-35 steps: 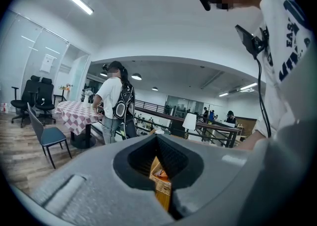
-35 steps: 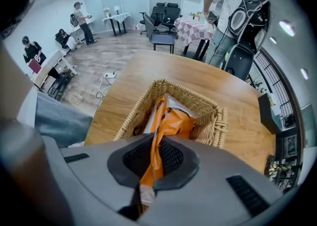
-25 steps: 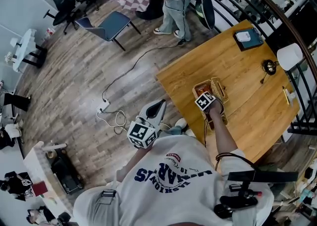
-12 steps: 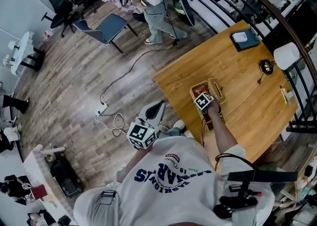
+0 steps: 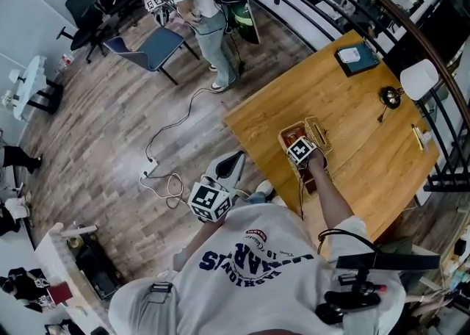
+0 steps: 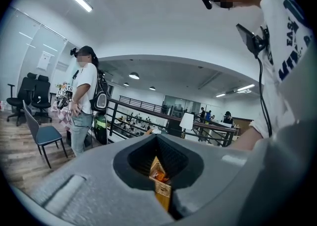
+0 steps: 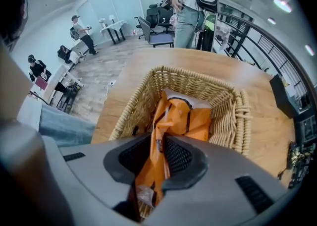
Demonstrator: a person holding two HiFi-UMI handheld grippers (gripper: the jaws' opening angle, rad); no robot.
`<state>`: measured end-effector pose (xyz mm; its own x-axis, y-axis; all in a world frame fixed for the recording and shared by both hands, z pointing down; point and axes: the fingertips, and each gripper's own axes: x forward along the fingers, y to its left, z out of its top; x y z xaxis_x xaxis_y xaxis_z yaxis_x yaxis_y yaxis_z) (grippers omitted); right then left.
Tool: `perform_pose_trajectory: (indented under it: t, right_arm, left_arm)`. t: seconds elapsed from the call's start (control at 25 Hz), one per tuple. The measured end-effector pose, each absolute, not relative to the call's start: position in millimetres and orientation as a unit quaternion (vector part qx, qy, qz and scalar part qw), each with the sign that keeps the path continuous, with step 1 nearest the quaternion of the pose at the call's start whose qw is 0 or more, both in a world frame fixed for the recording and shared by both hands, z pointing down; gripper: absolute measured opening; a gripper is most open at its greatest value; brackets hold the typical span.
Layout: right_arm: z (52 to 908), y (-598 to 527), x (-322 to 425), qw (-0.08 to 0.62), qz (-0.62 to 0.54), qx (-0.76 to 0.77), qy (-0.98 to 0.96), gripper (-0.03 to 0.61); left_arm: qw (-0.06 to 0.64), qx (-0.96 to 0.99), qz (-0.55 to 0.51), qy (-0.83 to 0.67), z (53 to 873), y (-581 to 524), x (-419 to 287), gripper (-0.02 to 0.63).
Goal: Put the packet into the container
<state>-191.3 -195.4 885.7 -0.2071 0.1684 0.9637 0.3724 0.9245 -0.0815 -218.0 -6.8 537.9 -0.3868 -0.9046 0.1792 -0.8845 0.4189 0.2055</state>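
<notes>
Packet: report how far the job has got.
Done: the orange packet sits inside the wicker basket. In hand: the right gripper, whose jaws have just been opening, has the packet's top edge between them. Remaining: clear the packet and lift the gripper away.

— What colours is the packet (image 7: 184, 118) showing?
— It's glowing orange, with thin black lines running across it and a whitish patch at its upper end.
— And the container (image 7: 242, 116)?
— It's showing a pale straw weave. The worktop (image 5: 345, 98) is showing honey-brown grain; at upper left, the floor (image 5: 110, 128) is showing grey-brown planks.
</notes>
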Motion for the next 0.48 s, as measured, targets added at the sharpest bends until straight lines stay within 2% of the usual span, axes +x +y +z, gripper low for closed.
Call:
perform_pose_trajectory:
  t: [0.28,0.48]
  right_arm:
    - [851,-201,-184,0.576,-0.068,-0.160,-0.799,0.193]
    - [798,-210,-192,0.499,-0.061,-0.145,-0.852,0.201]
  left_arm:
    - [0.130,0.559,-0.036,-0.818,542,-16,-218,0.003]
    - [0.127,0.587,-0.033,-0.799,540,-37,-209,0.004]
